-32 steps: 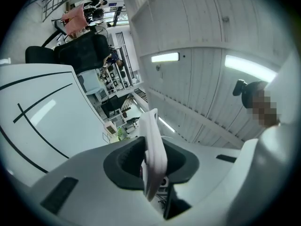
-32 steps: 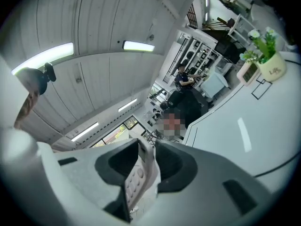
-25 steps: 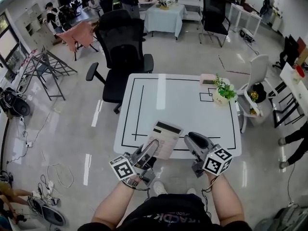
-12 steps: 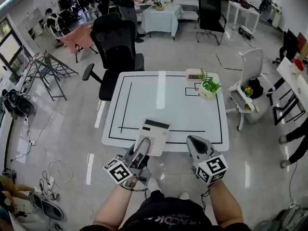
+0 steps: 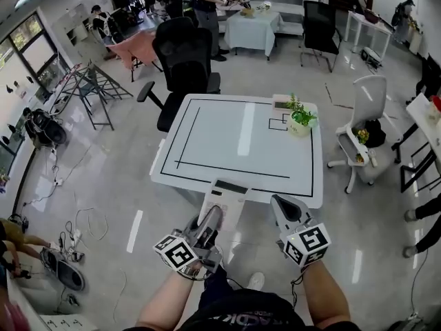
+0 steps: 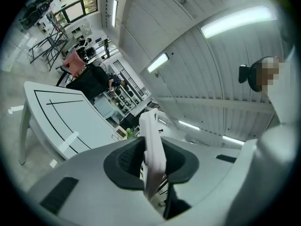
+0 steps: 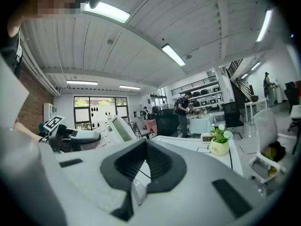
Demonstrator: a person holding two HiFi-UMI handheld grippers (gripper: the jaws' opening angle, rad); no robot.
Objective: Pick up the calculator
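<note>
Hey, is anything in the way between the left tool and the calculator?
Nothing visible is. The calculator is already clamped edge-on in the left tool, with no object between them. The right tool is shut, empty, off to the side.

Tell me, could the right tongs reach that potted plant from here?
Probably not: the potted plant stands at the far corner of the table, while the right tongs, shut and empty, hang at its near edge.

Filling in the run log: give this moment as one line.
left tongs: shut on calculator | right tongs: shut, empty | calculator: in air, off table
</note>
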